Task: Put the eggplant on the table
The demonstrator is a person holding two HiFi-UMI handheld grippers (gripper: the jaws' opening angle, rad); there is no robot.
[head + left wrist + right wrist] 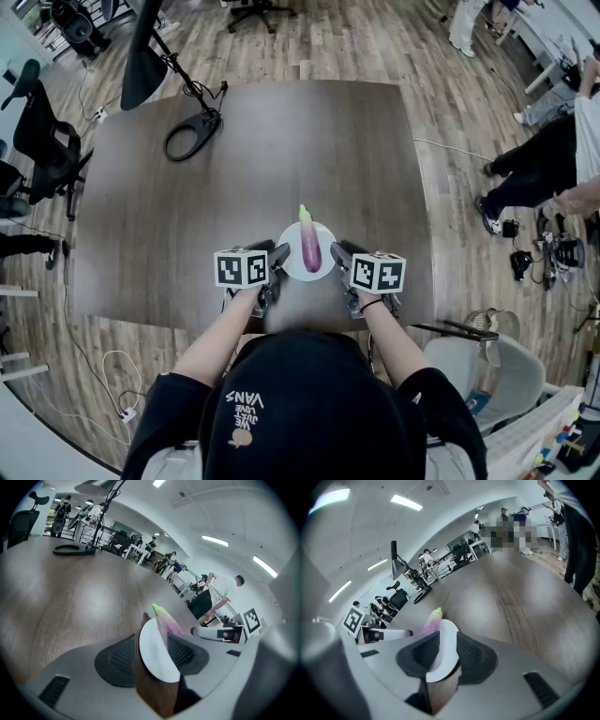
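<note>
Eggplant (310, 246), purple with a pale green tip, is shown lying lengthwise on a white plate (291, 264). The plate sits on the dark wood-grain worktop (281, 150), close to the edge nearest the person. The green tip is pointed away from the person and reaches just past the far rim.

The left claw (278, 255) is held at the plate's left side and the right claw (339, 251) at its right side. Each is carried in one of the person's hands, with a marker cube (242, 268) on top.

In the left gripper view, the left claw (154, 641) is seen wide, its ribbed pads set either side of the plate (157, 656) rim without pressing on it. The eggplant (164, 618) is visible beyond the rim.

In the right gripper view, the right claw (447, 644) is likewise spread, with the plate (445, 653) rim between its pads and the eggplant (431, 623) behind it.

A black ring-shaped lamp base (192, 141) is seen at the worktop's far left corner, well apart from the plate.
</note>
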